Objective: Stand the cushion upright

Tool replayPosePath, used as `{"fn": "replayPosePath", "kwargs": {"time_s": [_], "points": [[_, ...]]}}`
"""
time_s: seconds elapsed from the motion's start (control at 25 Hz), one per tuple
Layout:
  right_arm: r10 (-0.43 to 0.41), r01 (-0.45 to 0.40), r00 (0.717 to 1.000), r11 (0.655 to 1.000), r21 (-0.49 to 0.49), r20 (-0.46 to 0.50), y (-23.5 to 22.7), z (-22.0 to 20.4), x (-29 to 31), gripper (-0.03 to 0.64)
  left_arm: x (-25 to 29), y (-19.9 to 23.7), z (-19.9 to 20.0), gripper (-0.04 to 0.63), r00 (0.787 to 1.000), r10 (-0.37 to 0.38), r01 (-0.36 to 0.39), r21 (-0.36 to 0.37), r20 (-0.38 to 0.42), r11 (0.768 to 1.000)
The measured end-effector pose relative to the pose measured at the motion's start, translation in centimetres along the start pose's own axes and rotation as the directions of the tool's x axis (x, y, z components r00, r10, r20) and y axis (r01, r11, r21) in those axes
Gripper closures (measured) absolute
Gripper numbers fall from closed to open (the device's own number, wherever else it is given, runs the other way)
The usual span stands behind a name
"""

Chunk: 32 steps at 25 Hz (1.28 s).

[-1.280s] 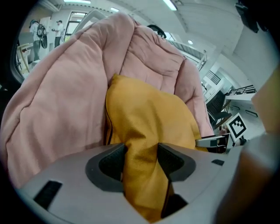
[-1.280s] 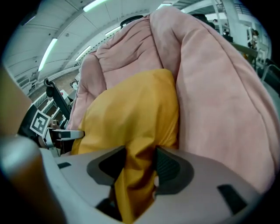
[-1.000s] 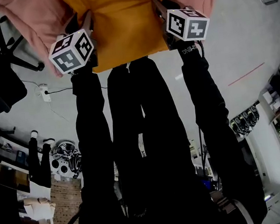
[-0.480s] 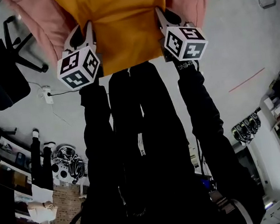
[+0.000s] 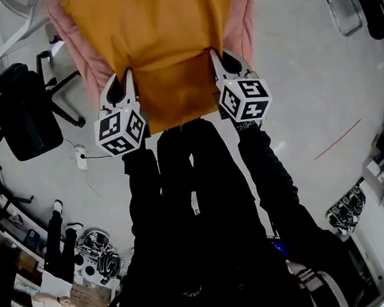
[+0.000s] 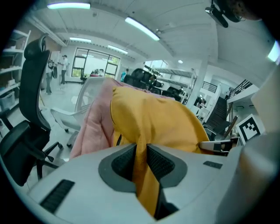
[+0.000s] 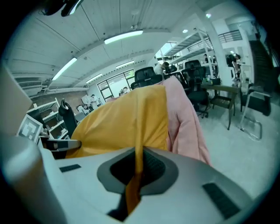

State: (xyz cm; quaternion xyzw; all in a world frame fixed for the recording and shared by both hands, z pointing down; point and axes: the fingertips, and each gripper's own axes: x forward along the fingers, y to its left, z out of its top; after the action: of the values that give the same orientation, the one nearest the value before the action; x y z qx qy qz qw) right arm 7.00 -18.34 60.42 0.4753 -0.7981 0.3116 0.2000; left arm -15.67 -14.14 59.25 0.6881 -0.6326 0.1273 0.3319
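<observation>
Cushion (image 5: 160, 44), mustard yellow, stretches away from the person with its long axis running near to far. Pink fabric (image 5: 85, 58) shows past both of its side edges. The left gripper (image 5: 122, 83) has its jaws pinched on the near left corner, a fold of yellow cloth squeezed between the pads (image 6: 127, 159). The right gripper (image 5: 218, 63) is clamped almost fully together on the near right corner. Both tools sit level with each other at the near edge, so neither is closer. The whole cushion lies beyond them, and standing it up likely means pivoting that near edge over the far one.
</observation>
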Motion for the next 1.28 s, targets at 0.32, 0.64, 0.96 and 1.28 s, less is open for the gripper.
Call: {"fn": "replayPosePath", "kwargs": {"time_s": [0.32, 0.64, 0.96, 1.28], "points": [[0.026, -0.019, 0.983, 0.999, -0.045, 0.181, 1.1, 8.2, -2.0, 0.594, -1.6, -2.0, 8.1, 0.523, 0.981, 0.001, -0.012, 0.055, 0.194, 0.998], [0.015, 0.013, 0.937, 0.997, -0.078, 0.348, 0.9, 13.9, 1.8, 0.594, 2.2, -1.1, 14.5, 0.523, 0.929, -0.067, 0.017, 0.139, 0.364, 0.99], [-0.026, 0.07, 0.886, 0.995, -0.077, 0.463, -0.9, 17.2, 8.1, 0.594, 9.2, 1.0, 17.4, 0.523, 0.885, -0.106, 0.035, 0.163, 0.453, 0.986], [-0.057, 0.109, 0.857, 0.992, -0.071, 0.512, -4.7, 15.8, 14.4, 0.593, 17.3, 2.8, 14.8, 0.523, 0.877, -0.133, 0.066, 0.158, 0.462, 0.985]]}}
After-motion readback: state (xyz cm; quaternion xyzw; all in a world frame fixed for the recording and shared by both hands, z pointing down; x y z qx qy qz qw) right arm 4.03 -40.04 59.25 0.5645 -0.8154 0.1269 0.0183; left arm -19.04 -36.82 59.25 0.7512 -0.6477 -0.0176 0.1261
